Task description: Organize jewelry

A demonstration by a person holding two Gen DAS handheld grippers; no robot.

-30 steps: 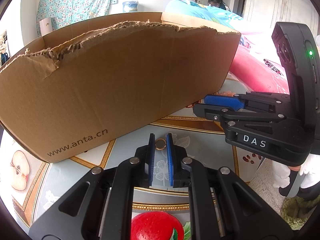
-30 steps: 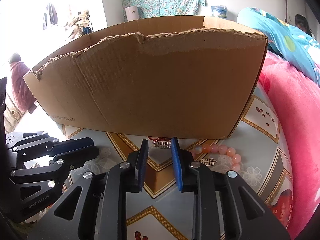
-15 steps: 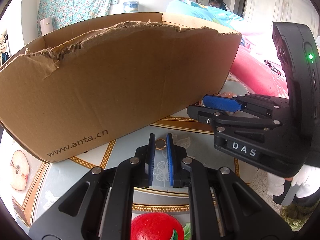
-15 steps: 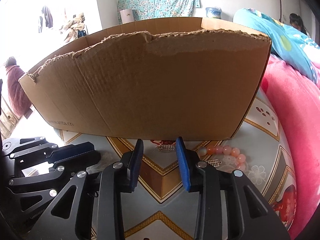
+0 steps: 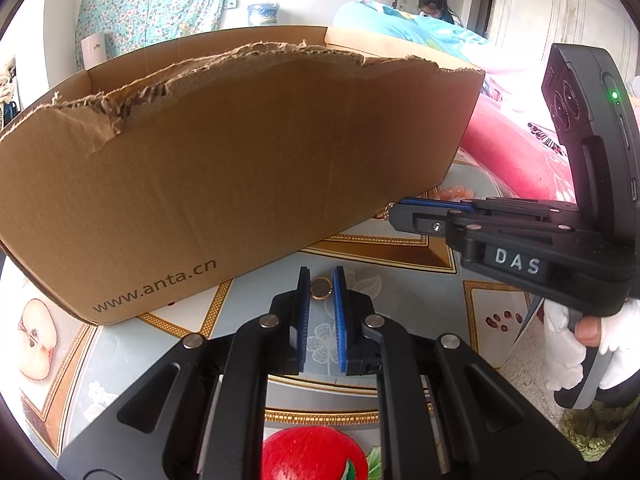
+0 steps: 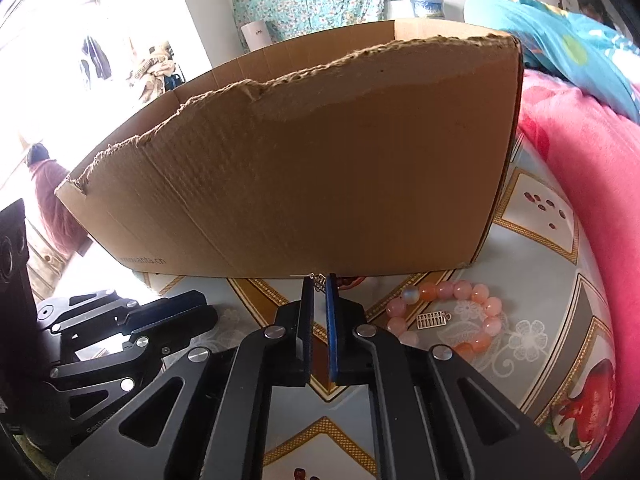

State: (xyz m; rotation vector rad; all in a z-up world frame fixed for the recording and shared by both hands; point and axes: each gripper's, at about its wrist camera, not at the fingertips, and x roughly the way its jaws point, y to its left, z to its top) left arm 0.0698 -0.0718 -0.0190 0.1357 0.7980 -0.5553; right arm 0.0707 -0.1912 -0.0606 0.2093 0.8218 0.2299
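1. Left hand-held gripper [image 5: 321, 280]: nearly closed, its blue pads pinch a small gold ring [image 5: 321, 288] at the tips. The ring sits just above the tabletop [image 5: 400, 292], in front of the box [image 5: 240, 160].
2. Right hand-held gripper [image 6: 319, 282]: jaws closed to a narrow slit on a small silver charm [image 6: 319, 279] at the foot of the box wall. Something red lies just beside it, against the box; what it is cannot be told.
3. Loose items: a pink bead bracelet [image 6: 444, 312] lies on the tabletop right of the right gripper, with a second silver charm [image 6: 433, 319] inside its loop.
4. Handling, ring: judged light, rigid and smooth. It may slip or twist between the pads, so grip across the band.
5. Handling, charm: judged light, thin and on a chain that will dangle. Take it by the flat body.
6. Handling, bracelet: judged limp. Pinch one bead section and let the rest hang.
7. View differences: only the left wrist view shows the ring and the gloved hand [image 5: 576, 344] on the right gripper. Only the right wrist view shows the whole bracelet and the second charm.
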